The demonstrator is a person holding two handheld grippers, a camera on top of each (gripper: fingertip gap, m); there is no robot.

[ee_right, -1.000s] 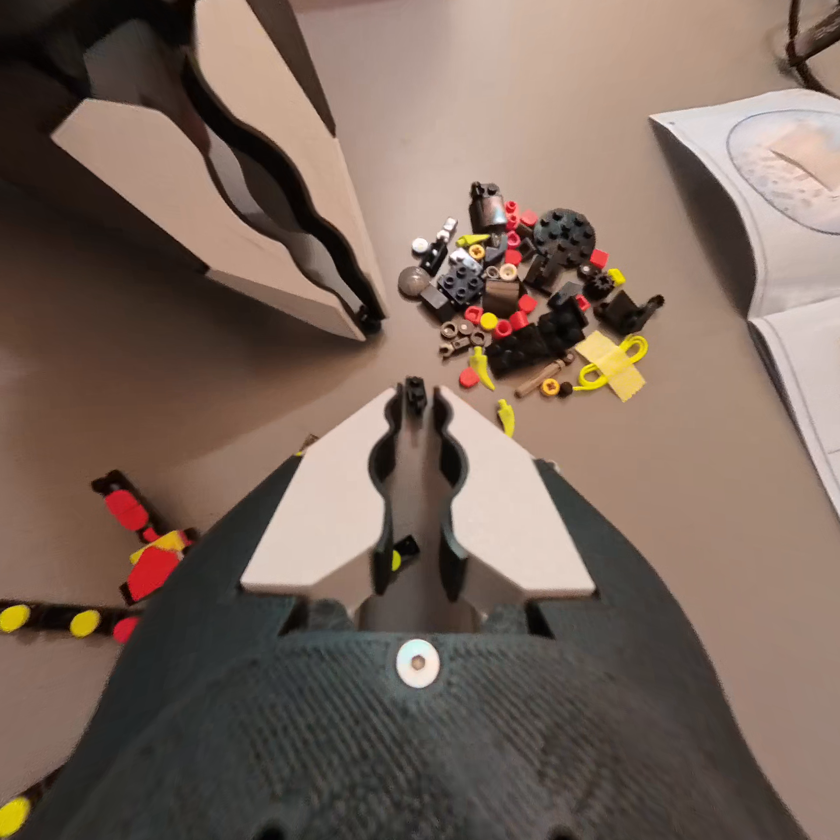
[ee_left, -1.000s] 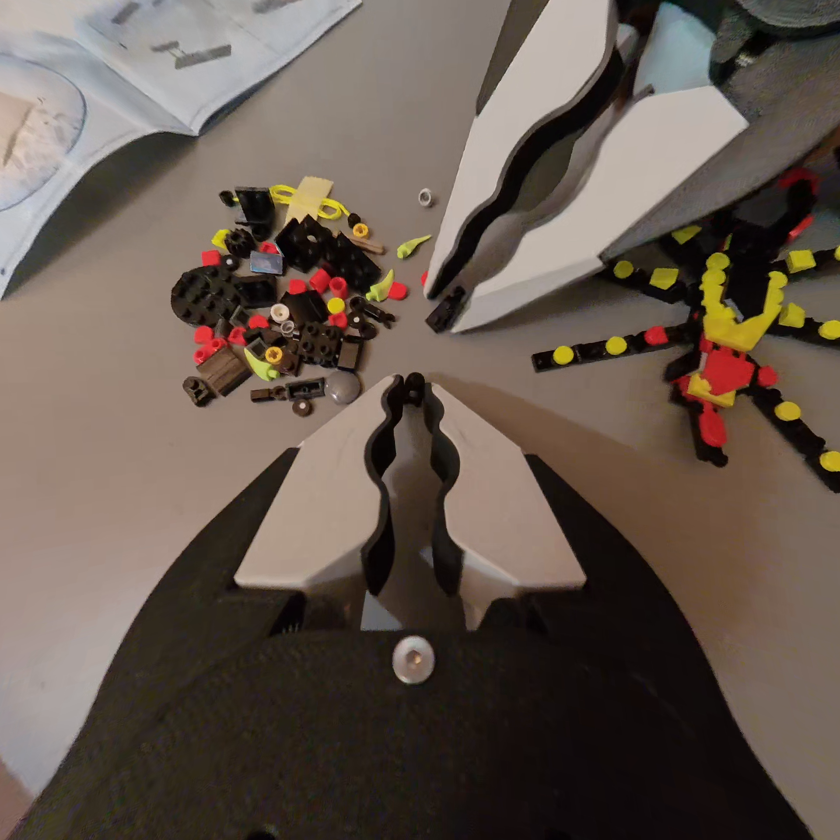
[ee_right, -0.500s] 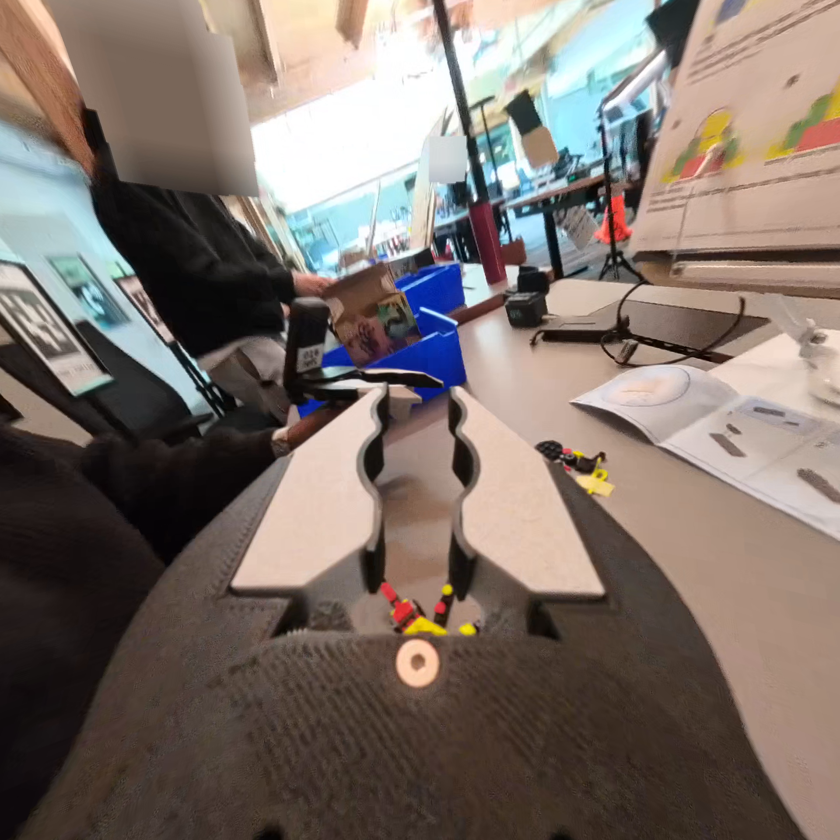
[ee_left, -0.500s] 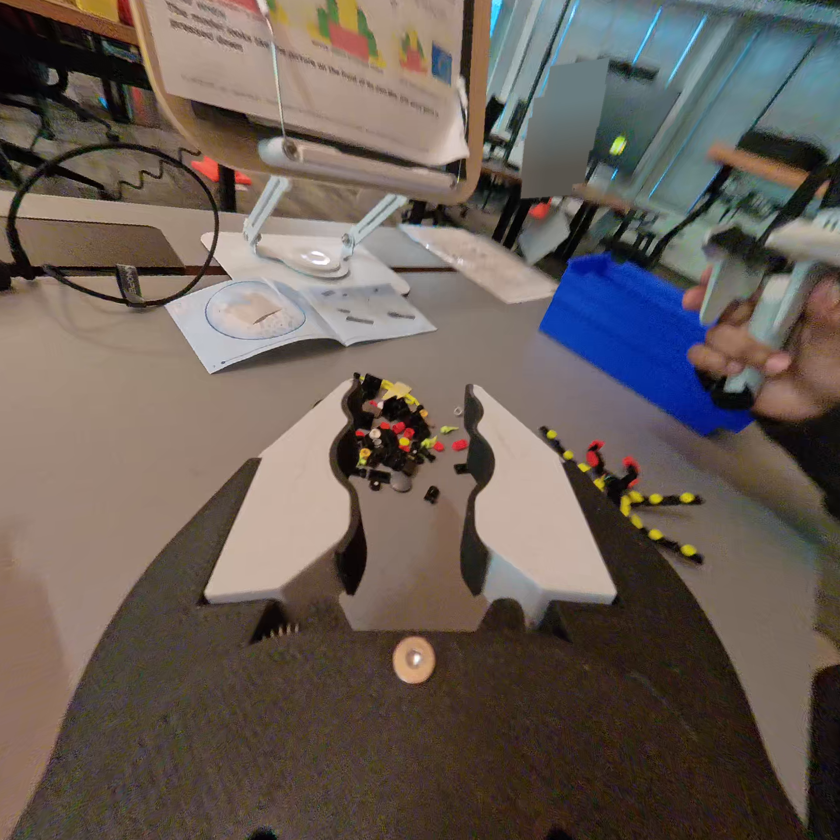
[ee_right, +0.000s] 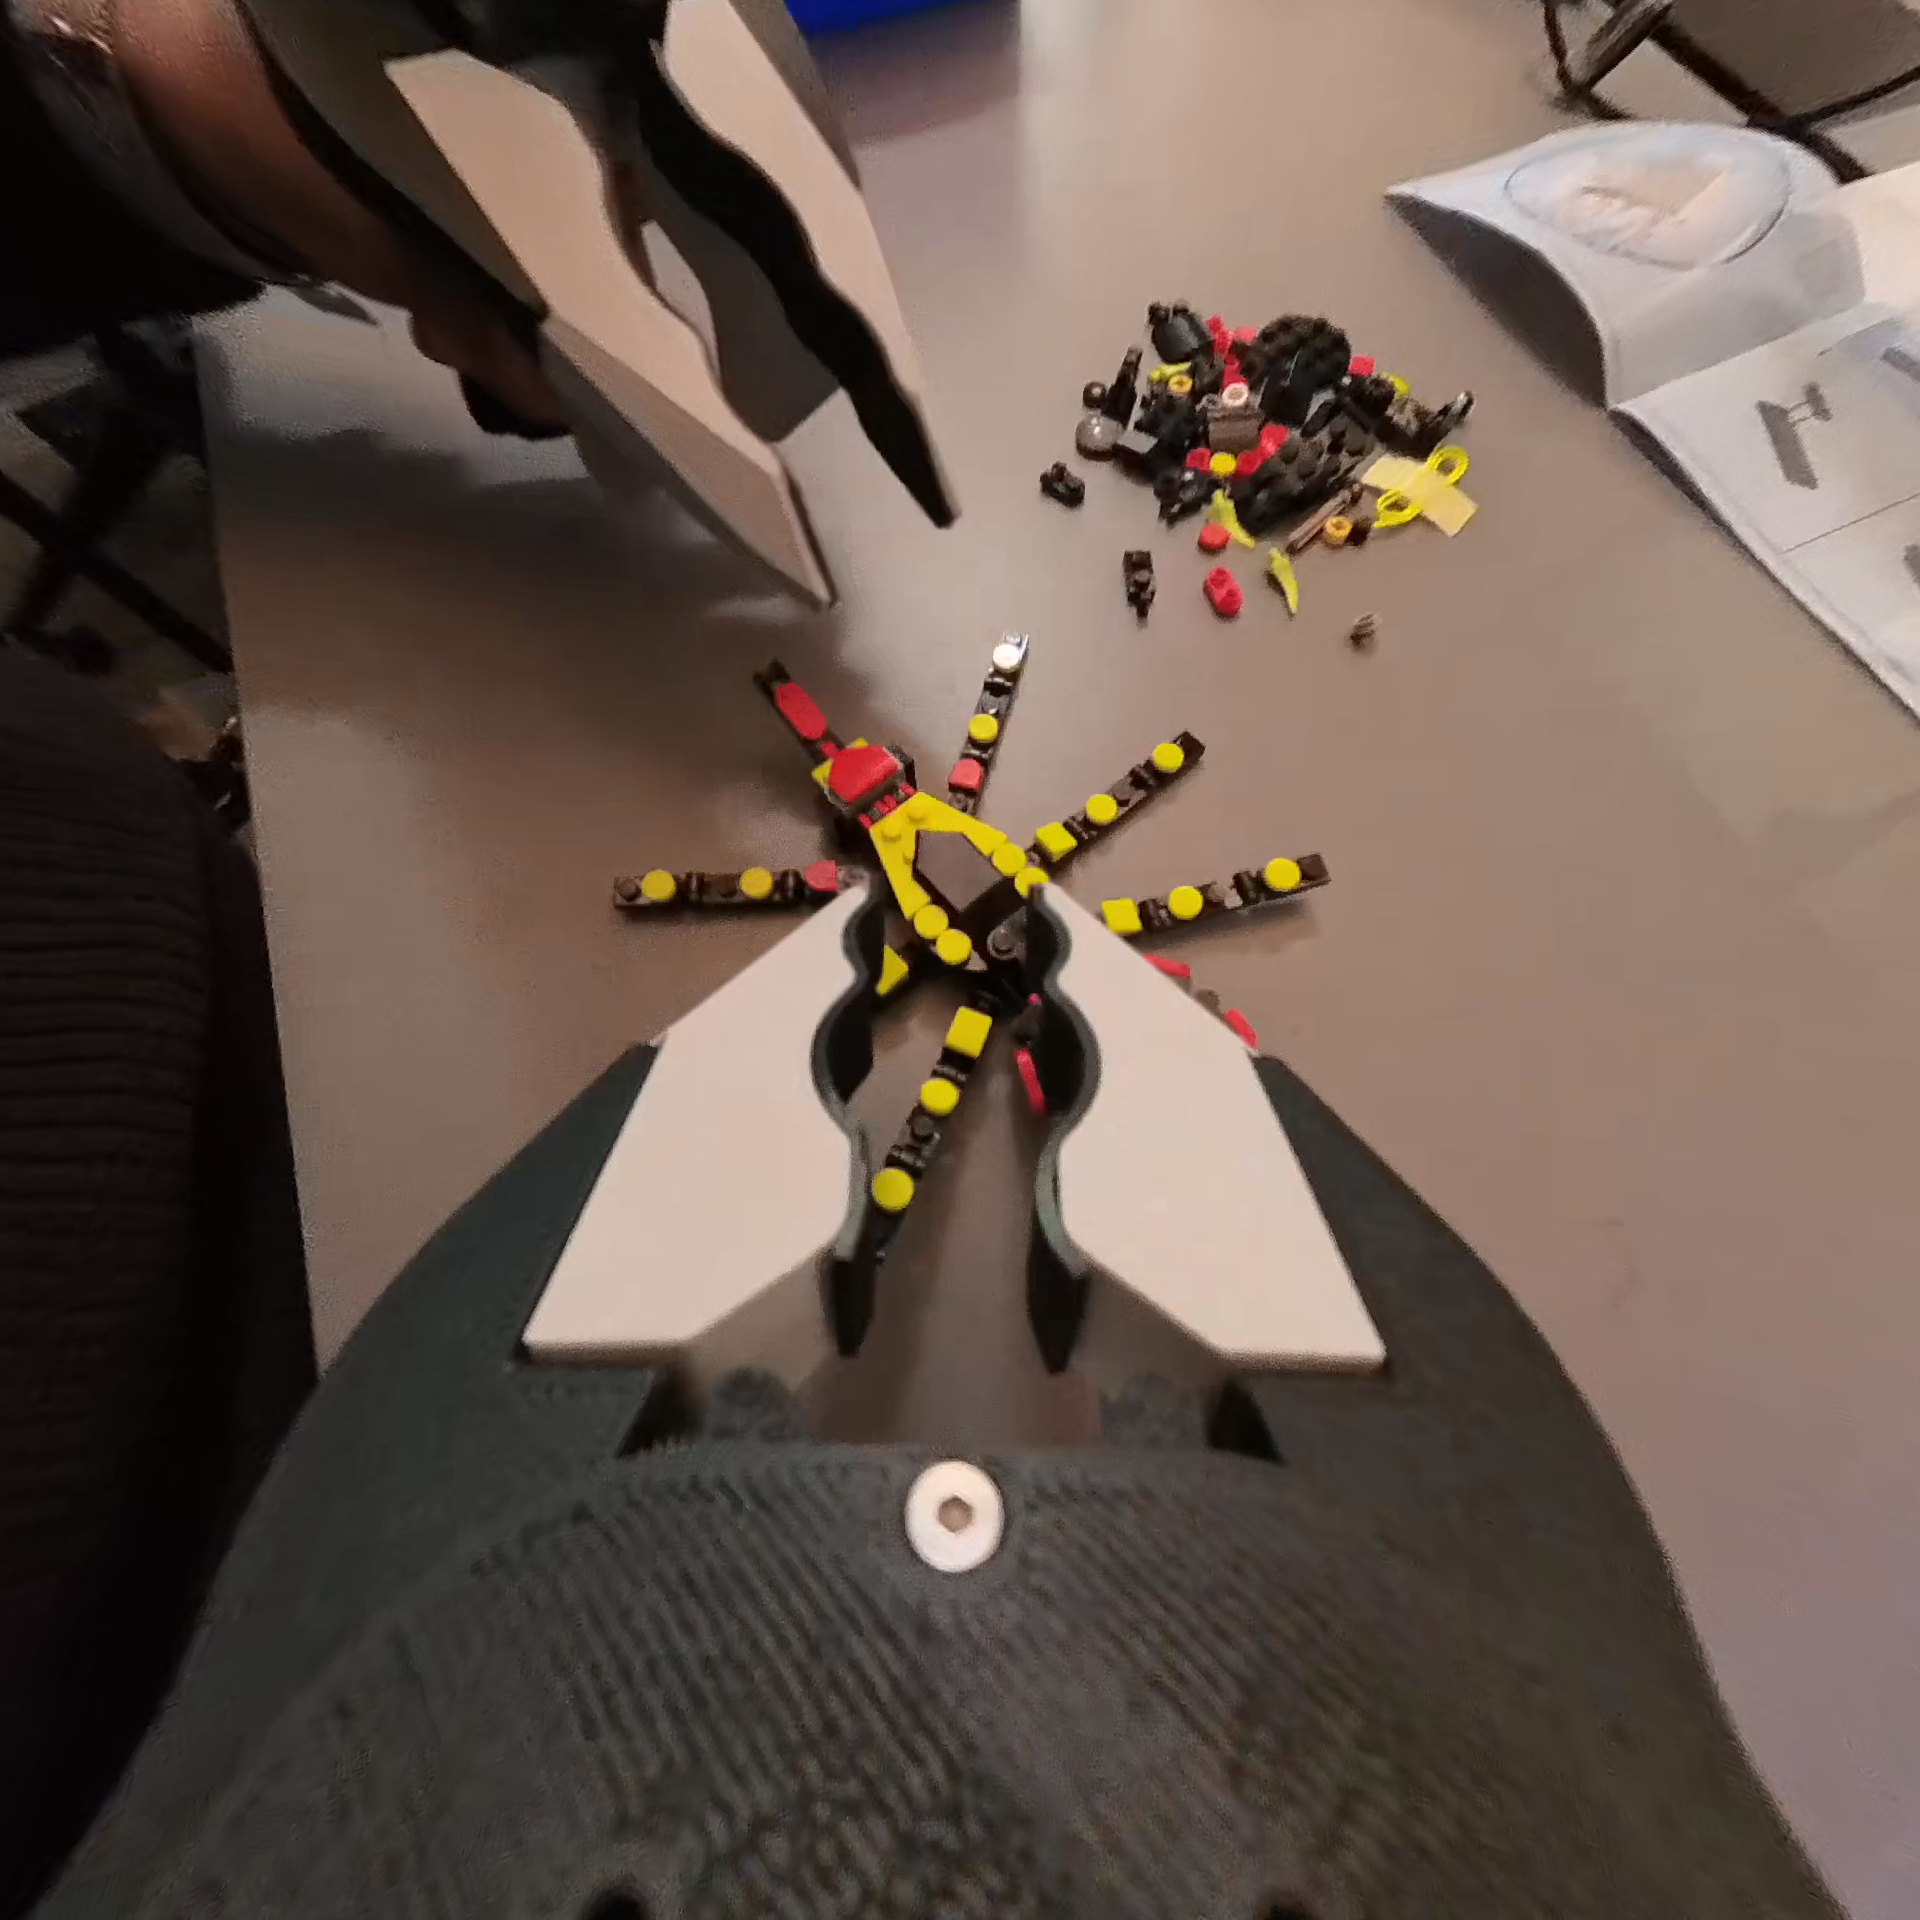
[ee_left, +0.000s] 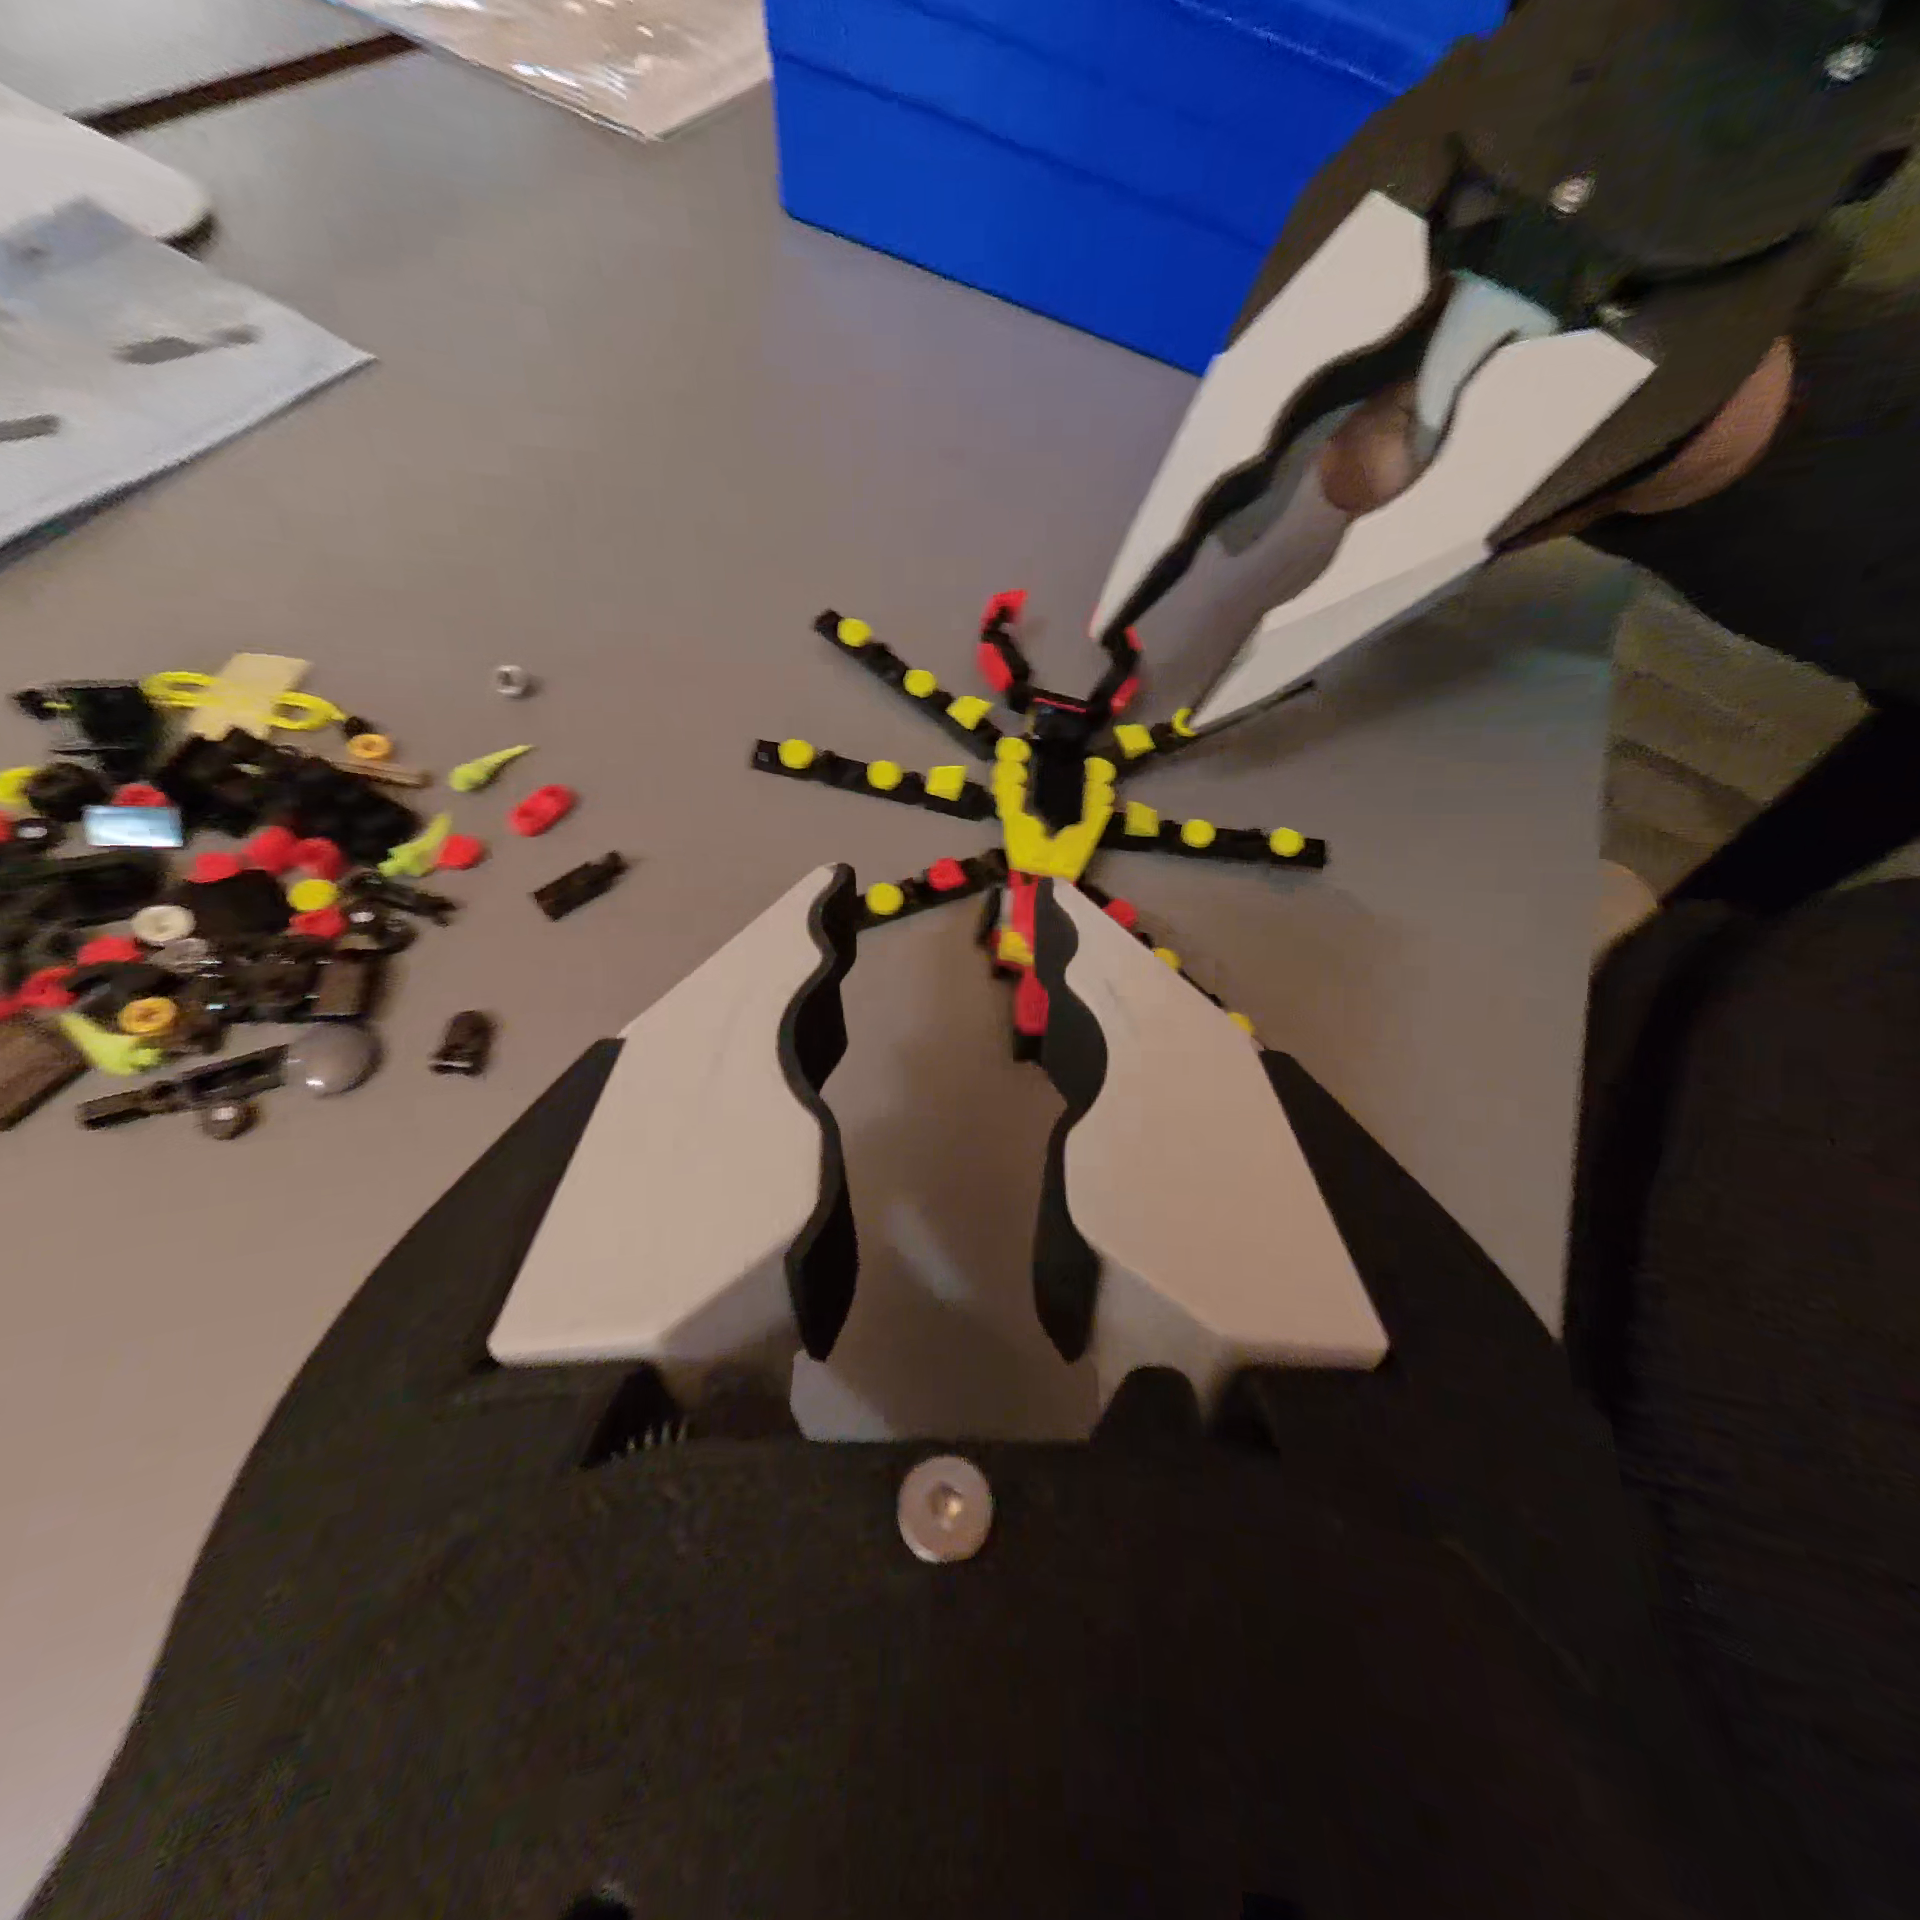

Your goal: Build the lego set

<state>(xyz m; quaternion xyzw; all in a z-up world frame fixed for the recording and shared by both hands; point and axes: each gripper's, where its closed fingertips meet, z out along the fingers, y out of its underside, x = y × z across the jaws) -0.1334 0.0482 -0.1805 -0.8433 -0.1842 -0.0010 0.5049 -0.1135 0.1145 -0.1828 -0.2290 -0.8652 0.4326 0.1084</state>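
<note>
A black brick spider model (ee_left: 1049,800) with yellow and red studs lies flat on the grey table (ee_left: 623,468). My left gripper (ee_left: 940,894) is open and empty, its fingertips just short of the spider's red tail end. My right gripper (ee_right: 948,904) is open, its jaws standing either side of the spider's (ee_right: 914,831) front end and one leg. It also shows in the left wrist view (ee_left: 1148,675), tips down at the red pincers. The left gripper (ee_right: 883,556) hangs above the table in the right wrist view.
A pile of loose small bricks (ee_left: 208,883) lies left of the spider, with stray black pieces (ee_left: 582,883) and a red one (ee_left: 540,810) between. A blue bin (ee_left: 1039,156) stands behind. An open booklet (ee_right: 1714,312) lies beyond the pile (ee_right: 1268,416). Some 8 cm of space lies between my two pairs of fingers.
One second ago both grippers were shut on small black pieces by the pile. They rose, opened, and now have come down over the spider model from opposite ends.
</note>
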